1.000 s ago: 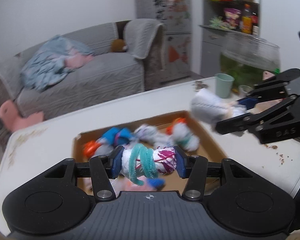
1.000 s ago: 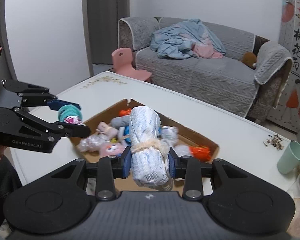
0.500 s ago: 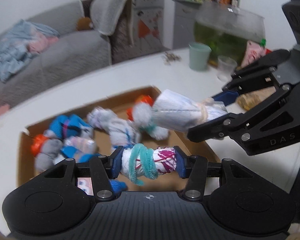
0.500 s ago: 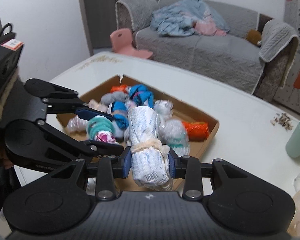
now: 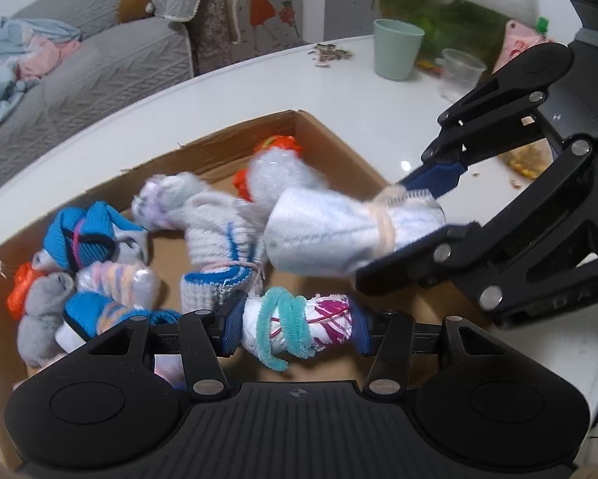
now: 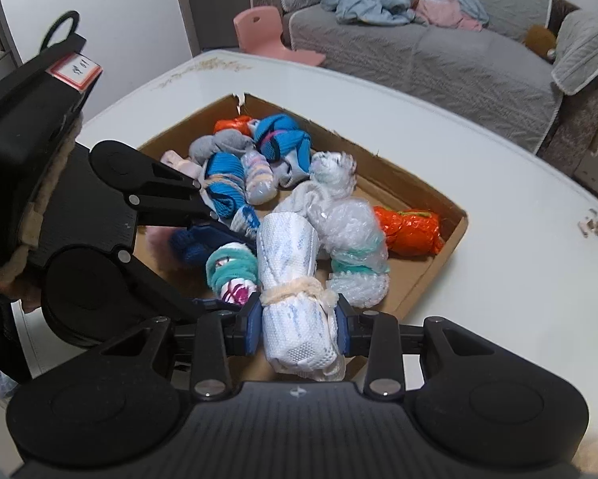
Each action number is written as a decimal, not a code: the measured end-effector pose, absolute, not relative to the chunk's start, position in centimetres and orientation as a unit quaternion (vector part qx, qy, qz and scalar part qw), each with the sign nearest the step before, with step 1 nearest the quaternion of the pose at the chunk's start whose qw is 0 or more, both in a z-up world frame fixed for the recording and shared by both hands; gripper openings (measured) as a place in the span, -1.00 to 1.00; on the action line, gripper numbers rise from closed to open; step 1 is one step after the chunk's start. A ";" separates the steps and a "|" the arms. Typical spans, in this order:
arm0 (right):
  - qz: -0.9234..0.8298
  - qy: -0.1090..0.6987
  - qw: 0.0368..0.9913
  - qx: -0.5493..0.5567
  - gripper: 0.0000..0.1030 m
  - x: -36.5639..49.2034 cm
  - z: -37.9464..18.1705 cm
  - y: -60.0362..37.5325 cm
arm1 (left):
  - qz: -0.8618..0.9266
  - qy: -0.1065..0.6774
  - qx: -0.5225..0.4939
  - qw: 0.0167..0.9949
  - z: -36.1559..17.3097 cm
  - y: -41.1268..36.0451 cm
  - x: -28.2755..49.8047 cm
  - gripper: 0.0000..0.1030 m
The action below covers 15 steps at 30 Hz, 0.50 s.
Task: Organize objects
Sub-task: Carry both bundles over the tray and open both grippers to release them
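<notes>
Over the box, left wrist view: the left gripper [image 5: 295, 329] is clamped on a white-and-magenta roll [image 5: 299, 325] wound with a teal band, held crosswise above the near side of the cardboard box [image 5: 227, 143]
Right of the box, same view: the right gripper [image 5: 426, 215] reaches in from the right, pinching a pale blue-white roll [image 5: 339, 231] tied with a cream band, its free end over the box
Inside the box: blue, grey, orange and striped sock bundles lie in a loose heap
Beyond the box: a green cup [image 5: 397, 48] stands on the white table [image 5: 359, 107]
Over the box, right wrist view: the right gripper [image 6: 297, 329] grips the pale blue-white roll [image 6: 291, 279], pointing away from the camera
Left of that roll: the left gripper [image 6: 203, 255] holds the white-and-magenta roll [image 6: 231, 275] just beside it
Far right corner of the box: an orange bundle [image 6: 408, 229] lies against the wall
</notes>
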State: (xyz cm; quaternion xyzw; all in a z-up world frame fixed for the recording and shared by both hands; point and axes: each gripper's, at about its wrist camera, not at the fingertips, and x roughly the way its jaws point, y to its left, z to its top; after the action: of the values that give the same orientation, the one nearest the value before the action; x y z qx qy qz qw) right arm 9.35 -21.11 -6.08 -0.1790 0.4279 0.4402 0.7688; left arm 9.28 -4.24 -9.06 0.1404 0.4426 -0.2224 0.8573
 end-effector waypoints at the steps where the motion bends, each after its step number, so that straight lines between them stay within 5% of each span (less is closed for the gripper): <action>1: 0.438 0.432 0.768 -0.181 -0.36 9.7 -6.4 -21.0 | -0.214 0.440 0.147 0.860 -9.1 -4.4 9.6 0.13; 15: 0.431 0.431 0.769 -0.193 -0.36 10.8 -6.5 -21.1 | -0.180 0.430 0.143 0.873 -9.3 -3.6 10.9 0.14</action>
State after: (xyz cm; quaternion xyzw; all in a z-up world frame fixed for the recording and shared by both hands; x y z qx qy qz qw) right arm 10.84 -21.05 -6.45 -0.1926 0.4305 0.4308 0.7694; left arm 10.86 -3.57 -9.28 0.1428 0.4305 -0.1798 0.8729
